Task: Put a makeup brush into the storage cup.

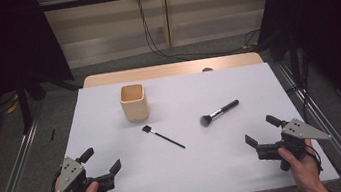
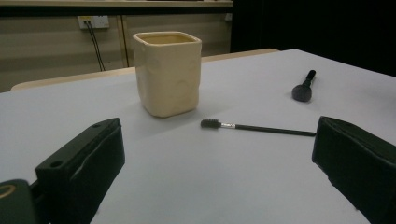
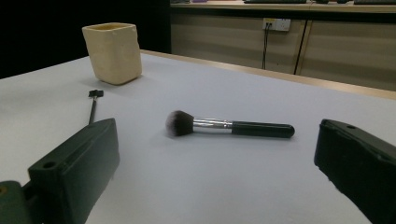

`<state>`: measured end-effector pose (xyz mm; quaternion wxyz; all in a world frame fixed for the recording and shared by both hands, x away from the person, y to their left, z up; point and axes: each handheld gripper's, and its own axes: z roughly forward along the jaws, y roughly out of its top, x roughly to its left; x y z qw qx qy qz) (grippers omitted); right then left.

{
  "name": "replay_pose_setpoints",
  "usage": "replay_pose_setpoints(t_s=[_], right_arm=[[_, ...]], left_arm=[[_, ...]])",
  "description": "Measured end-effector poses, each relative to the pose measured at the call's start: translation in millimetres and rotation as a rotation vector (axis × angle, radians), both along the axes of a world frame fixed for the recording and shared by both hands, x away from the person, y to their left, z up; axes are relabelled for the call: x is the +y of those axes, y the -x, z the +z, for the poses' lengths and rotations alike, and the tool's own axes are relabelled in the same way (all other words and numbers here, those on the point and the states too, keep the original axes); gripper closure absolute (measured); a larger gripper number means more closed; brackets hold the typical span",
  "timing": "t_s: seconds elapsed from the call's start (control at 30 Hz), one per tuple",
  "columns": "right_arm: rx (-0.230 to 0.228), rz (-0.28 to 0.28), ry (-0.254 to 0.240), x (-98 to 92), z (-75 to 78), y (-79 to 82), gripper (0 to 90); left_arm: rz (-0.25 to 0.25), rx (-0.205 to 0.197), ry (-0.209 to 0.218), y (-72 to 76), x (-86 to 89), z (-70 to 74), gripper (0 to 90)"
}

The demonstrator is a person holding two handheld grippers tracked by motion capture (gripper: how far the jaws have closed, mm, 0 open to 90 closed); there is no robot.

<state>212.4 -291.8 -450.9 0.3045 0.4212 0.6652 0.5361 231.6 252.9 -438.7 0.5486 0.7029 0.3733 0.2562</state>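
Observation:
A cream square cup point(image 1: 133, 102) point(image 2: 168, 72) point(image 3: 113, 52) stands upright on the white table top point(image 1: 194, 168), left of centre. A thin black brush point(image 1: 163, 137) point(image 2: 257, 127) point(image 3: 93, 106) lies in front of it. To its right lies a fluffy make-up brush point(image 1: 219, 113) point(image 3: 229, 126) point(image 2: 303, 87) with a black handle. My left gripper point(image 1: 101, 161) point(image 2: 217, 163) hovers at the near left corner, open and empty. My right gripper point(image 1: 262, 131) point(image 3: 217, 163) is held at the near right edge, open and empty, and points at the fluffy brush.
A wooden table edge point(image 1: 172, 69) runs behind the white surface. Metal rails point(image 1: 11, 184) flank the table on both sides. Cables point(image 1: 161, 46) hang from a wall socket at the back. Dark curtains stand at either side.

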Motion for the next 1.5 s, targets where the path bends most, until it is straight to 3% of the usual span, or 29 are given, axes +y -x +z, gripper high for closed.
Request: replay_pose_setpoints(t_s=[0.13, 0.43, 0.8, 1.23, 1.33, 1.43, 1.5], right_arm=[[0.014, 0.015, -0.049, -1.8, -0.6, -1.7, 0.0], [0.012, 0.013, -0.023, -1.0, -1.2, -2.9, 0.0], [0.003, 0.018, -0.004, 5.2, -0.3, -0.3, 0.0], [0.017, 0.028, -0.013, 5.6, -1.0, -0.3, 0.0], [0.018, 0.029, -0.016, 5.5, -1.1, -0.4, 0.0], [0.019, 0.031, -0.018, 5.5, -0.9, 0.2, 0.0], [0.019, 0.033, -0.019, 5.5, -0.9, 0.3, 0.0]], left_arm=[[0.002, 0.001, -0.006, 0.3, 0.4, 0.0, 2.6], [-0.016, 0.016, 0.023, -1.2, -3.4, 2.6, 3.1], [-0.04, -0.01, 0.048, -4.9, -5.6, 15.1, 4.1], [-0.106, -0.017, -0.014, -24.7, -25.1, 16.4, 4.1], [-0.125, -0.029, -0.015, -29.0, -33.1, 17.8, 4.0], [-0.145, -0.015, 0.032, -36.5, -37.7, 14.7, 3.9], [-0.138, -0.037, -0.016, -40.1, -40.5, 12.5, 3.8]])
